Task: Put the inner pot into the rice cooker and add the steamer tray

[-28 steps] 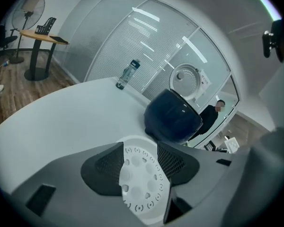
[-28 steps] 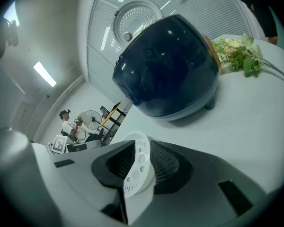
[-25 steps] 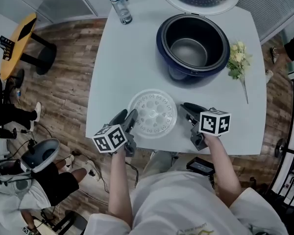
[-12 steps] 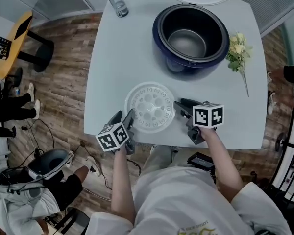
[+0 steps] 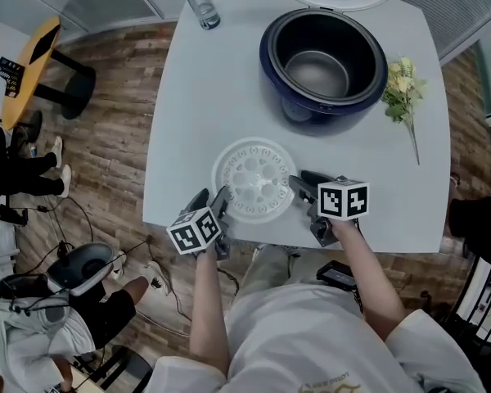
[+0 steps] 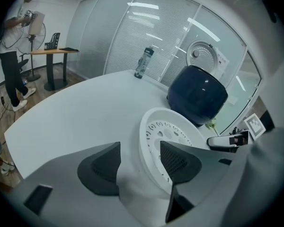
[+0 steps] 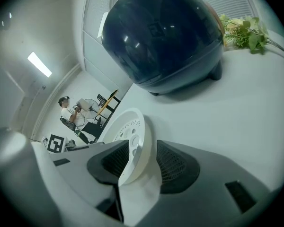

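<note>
Both tools spread wide at the steamer tray (image 5: pixel 254 178), inner pot (image 5: pixel 317 72) already in the rice cooker (image 5: pixel 288 115).
The head view shows the layout. The white tray lies near the near edge of the counter (image 5: pixel 196 97), with the left tool (image 5: pixel 212 201) at its left rim and the right tool (image 5: pixel 304 181) at its right rim. The dark-blue cooker stands by the far edge. A water bottle (image 5: pixel 200 2) is at the far left corner and a sprig of flowers (image 5: pixel 403 97) lies by the right edge. Only the gripper views show the jaws. Each tool's jaws have just been opening and stand apart, with the tray's rim between them and not clamped. The left gripper view alone shows a standing person (image 6: pixel 9 46) beyond the counter. The right gripper view alone shows another person (image 7: pixel 68 112) beside a fan.
</note>
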{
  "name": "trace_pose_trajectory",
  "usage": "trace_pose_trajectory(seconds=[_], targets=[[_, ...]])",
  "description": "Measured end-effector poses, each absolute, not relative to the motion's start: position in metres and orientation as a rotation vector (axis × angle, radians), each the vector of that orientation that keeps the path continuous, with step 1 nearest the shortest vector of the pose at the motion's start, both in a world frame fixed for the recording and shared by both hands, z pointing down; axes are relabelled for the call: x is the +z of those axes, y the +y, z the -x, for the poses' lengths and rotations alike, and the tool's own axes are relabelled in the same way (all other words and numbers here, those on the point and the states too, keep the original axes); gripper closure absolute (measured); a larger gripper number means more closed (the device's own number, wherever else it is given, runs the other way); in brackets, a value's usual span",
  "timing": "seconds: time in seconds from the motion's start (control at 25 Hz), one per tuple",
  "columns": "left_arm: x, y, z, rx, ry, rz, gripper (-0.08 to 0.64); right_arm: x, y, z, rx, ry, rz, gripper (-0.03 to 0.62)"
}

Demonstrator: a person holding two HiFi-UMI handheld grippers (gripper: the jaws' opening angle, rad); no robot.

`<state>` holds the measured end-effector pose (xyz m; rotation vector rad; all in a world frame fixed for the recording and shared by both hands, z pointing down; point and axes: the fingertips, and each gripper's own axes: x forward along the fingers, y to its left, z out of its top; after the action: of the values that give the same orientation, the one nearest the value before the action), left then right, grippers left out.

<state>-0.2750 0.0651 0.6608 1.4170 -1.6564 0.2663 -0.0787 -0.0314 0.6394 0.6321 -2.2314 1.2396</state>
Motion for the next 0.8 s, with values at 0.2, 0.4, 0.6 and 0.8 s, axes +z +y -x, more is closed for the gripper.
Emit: trace_pose_trajectory(seconds=[0.2,0.4,0.6,0.8], targets=[[0.664,0.068,0.273,0.269,-1.665,-1.423,0.311,0.643,-0.029,0.080,1.228,-2.224,-0.673,0.422],[0.665,0.066,0.264,0.269,-1.612,-1.455,0.472,0.640,-0.022,0.084,1.253,-2.233,-0.618,0.529],[0.664,0.066,0.263,0.255,-1.597,-1.440,0.486,0.641,-0.018,0.081,1.268,-2.217,-0.604,0.532],[0.657,0.069,0.264,0.237,-1.584,-1.440,0.488,0.631,-0.014,0.081,1.276,-2.238,-0.590,0.532]])
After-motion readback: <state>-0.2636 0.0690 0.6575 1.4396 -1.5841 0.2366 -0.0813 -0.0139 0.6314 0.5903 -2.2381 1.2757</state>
